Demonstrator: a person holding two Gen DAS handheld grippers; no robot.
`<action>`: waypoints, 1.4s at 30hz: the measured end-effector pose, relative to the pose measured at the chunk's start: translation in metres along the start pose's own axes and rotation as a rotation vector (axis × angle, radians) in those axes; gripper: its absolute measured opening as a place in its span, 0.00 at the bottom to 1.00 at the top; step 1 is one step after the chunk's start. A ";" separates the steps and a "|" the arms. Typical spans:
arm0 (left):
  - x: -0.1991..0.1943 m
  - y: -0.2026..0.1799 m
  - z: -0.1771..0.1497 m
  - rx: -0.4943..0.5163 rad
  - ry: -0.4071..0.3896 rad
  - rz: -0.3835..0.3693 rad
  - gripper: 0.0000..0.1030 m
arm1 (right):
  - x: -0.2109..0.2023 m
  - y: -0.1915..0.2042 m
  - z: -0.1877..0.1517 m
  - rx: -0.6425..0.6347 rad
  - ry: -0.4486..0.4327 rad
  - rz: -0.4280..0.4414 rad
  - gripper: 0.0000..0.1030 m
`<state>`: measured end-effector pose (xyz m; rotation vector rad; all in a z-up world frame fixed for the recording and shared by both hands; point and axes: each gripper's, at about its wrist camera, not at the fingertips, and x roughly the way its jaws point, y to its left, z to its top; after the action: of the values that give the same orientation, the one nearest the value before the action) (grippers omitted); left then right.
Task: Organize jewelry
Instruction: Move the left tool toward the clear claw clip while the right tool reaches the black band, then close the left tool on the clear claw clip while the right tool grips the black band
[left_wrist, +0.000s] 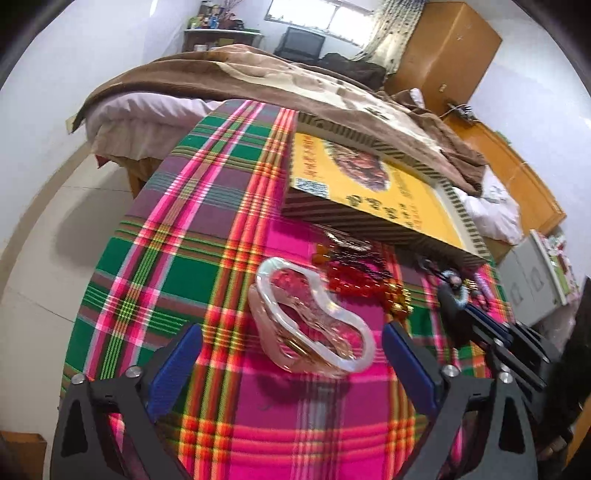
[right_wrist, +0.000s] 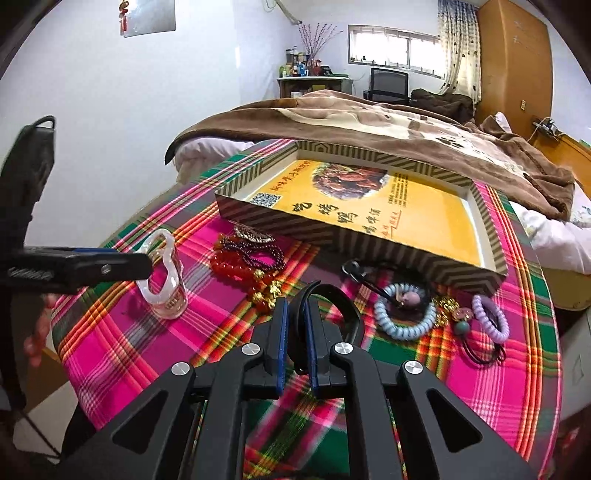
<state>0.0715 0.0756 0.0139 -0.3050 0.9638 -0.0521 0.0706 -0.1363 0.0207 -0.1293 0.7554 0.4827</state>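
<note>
A clear glass dish (left_wrist: 314, 317) with a wavy white rim stands on the plaid cloth between my left gripper's open fingers (left_wrist: 291, 354); it also shows in the right wrist view (right_wrist: 162, 273). My right gripper (right_wrist: 297, 314) is shut on a black headband (right_wrist: 332, 299), held just above the cloth. Red and purple bead bracelets (right_wrist: 243, 258) lie beside the dish. A pale blue coil hair tie (right_wrist: 404, 314) and a lilac one (right_wrist: 491, 317) lie to the right. A shallow striped box with a yellow bottom (right_wrist: 369, 210) sits behind them.
A bed with a brown blanket (right_wrist: 369, 122) stands right behind the table. The table edge (right_wrist: 74, 362) drops off at the left and right. A wooden wardrobe (right_wrist: 513, 55) is far back right. A black hair clip (right_wrist: 354, 269) lies by the box.
</note>
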 end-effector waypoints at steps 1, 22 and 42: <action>0.003 0.001 0.001 -0.012 0.007 0.002 0.86 | -0.001 -0.001 -0.001 0.000 0.002 -0.001 0.09; 0.026 0.000 0.001 0.008 0.065 0.102 0.88 | 0.010 -0.009 -0.014 -0.029 0.107 0.005 0.32; 0.028 0.005 0.011 0.012 0.023 0.167 0.20 | 0.023 0.005 -0.019 -0.092 0.156 -0.065 0.10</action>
<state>0.0965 0.0783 -0.0041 -0.2121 1.0082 0.0910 0.0707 -0.1281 -0.0089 -0.2793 0.8789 0.4495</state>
